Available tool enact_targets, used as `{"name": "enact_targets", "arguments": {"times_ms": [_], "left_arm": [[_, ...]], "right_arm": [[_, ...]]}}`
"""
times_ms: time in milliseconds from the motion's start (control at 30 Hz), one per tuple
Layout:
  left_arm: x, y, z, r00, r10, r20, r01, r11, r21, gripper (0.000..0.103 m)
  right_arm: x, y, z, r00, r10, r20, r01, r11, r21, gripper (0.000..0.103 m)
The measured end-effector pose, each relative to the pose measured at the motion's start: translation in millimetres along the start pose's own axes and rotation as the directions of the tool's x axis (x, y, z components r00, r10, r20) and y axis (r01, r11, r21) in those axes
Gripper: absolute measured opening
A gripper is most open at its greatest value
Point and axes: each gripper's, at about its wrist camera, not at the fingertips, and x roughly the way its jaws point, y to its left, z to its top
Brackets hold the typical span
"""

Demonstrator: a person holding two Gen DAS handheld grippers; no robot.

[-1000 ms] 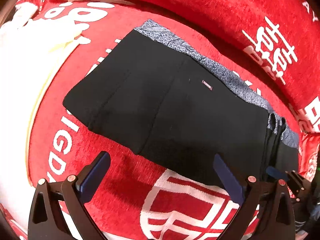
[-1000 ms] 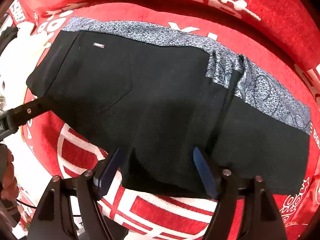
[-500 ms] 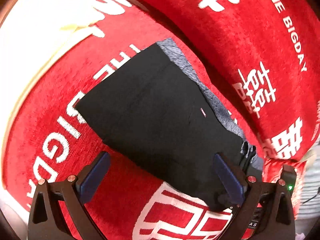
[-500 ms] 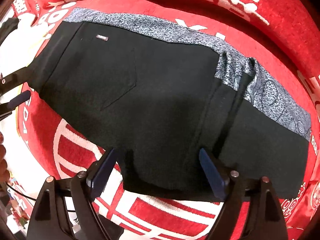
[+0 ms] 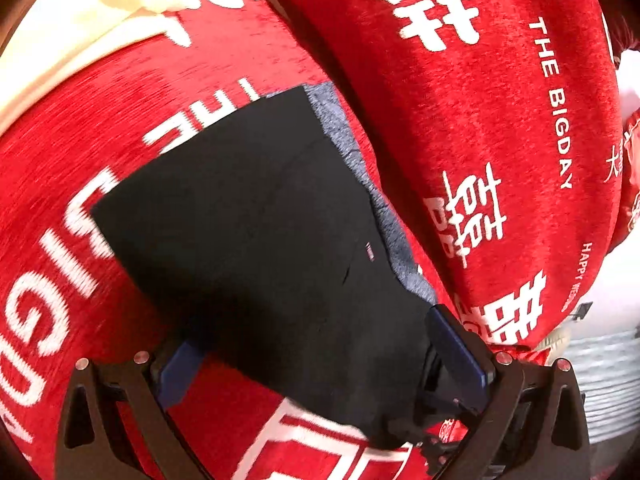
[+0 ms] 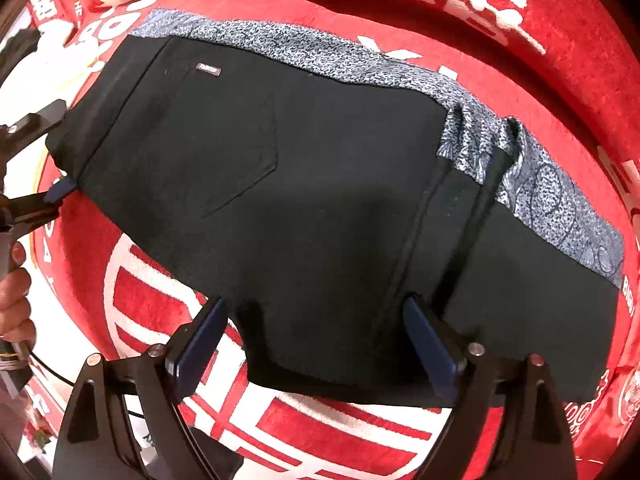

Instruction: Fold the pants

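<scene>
Black pants (image 6: 320, 208) lying folded across a red cover with white lettering (image 6: 328, 436), filling the middle of the right wrist frame, grey patterned lining (image 6: 552, 200) showing along the upper edge and toward the right. Small brand label (image 6: 208, 69) sitting at upper left of the pants, a back pocket seam just below it.

Right gripper (image 6: 316, 340) standing wide open at the bottom of the frame, blue pads (image 6: 200, 344) straddling the lower hem of the pants, nothing clamped between them.

Left gripper (image 6: 60, 190) reaching in from the left edge of that frame at the pants' left end, a bare hand (image 6: 16, 296) below it. Seen from its own camera, left gripper (image 5: 320, 360) also spread wide, one blue pad (image 5: 460, 348) at lower right touching or overlapping the near corner of the pants (image 5: 272, 248), the other pad (image 5: 180, 368) at lower left beside the near edge; actual pinching of cloth not possible to confirm. Picture blurring here. Red cushion with white characters (image 5: 480, 120) rising behind, in the upper right.
</scene>
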Motion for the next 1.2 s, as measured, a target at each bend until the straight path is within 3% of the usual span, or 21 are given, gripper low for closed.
{"name": "enact_targets", "arguments": {"times_ms": [133,200,300,400,467,567,667,733,800,900,1100,1200], "left_arm": [[-2.6,-11.8,6.1,0.999,-0.029,0.031,0.028,0.999,0.035,0.103],[10.5,-7.4,9.2,0.998,0.056,0.0,-0.056,0.998,0.034,0.103],[11.1,-11.6,11.1,0.997,0.081,0.021,-0.081,0.997,0.019,0.102],[9.8,-16.9,10.2,0.982,0.185,0.035,-0.186,0.982,0.023,0.076],[8.0,-20.1,11.0,0.962,0.271,0.039,-0.272,0.961,0.053,0.039],[9.9,-33.2,9.4,0.931,0.361,0.062,-0.366,0.92,0.142,0.036],[20.7,-74.1,-12.4,0.847,0.49,0.205,-0.53,0.754,0.388,0.036],[33.8,-98.1,-35.8,0.779,0.539,0.319,-0.618,0.577,0.534,0.036],[43.6,-107.6,-50.4,0.741,0.555,0.378,-0.651,0.456,0.607,0.036],[49.2,-110.6,-56.5,0.723,0.555,0.412,-0.662,0.384,0.644,0.036],[52.7,-112.4,-57.1,0.714,0.556,0.426,-0.662,0.337,0.669,0.036],[46.6,-111.4,-58.6,0.715,0.556,0.424,-0.661,0.341,0.668,0.036]], "right_arm": [[-2.3,-9.1,0.3,1.0,0.006,0.001,-0.006,1.0,-0.005,0.092],[-1.5,-11.0,0.2,1.0,0.001,0.002,-0.001,1.0,-0.013,0.092],[-0.2,-11.0,0.4,1.0,-0.006,-0.004,0.006,1.0,-0.021,0.092],[-4.9,-10.2,2.5,1.0,0.007,-0.011,-0.008,0.999,-0.031,0.092],[-18.4,-13.3,6.2,0.999,0.053,-0.001,-0.053,0.998,-0.019,0.092],[-49.9,-22.0,18.7,0.991,0.12,0.059,-0.12,0.993,0.004,0.092],[-72.9,-31.5,46.6,0.972,0.22,0.083,-0.224,0.974,0.042,0.092],[-83.0,-29.2,71.8,0.959,0.272,0.077,-0.276,0.96,0.051,0.092],[-87.4,-15.5,99.9,0.942,0.332,0.045,-0.333,0.942,0.033,0.092],[-84.2,15.1,142.7,0.919,0.392,-0.038,-0.393,0.919,-0.021,0.092],[-64.1,99.2,199.0,0.893,0.406,-0.193,-0.432,0.893,-0.123,0.095],[-43.9,132.4,209.4,0.882,0.375,-0.285,-0.426,0.893,-0.142,0.095]]}}
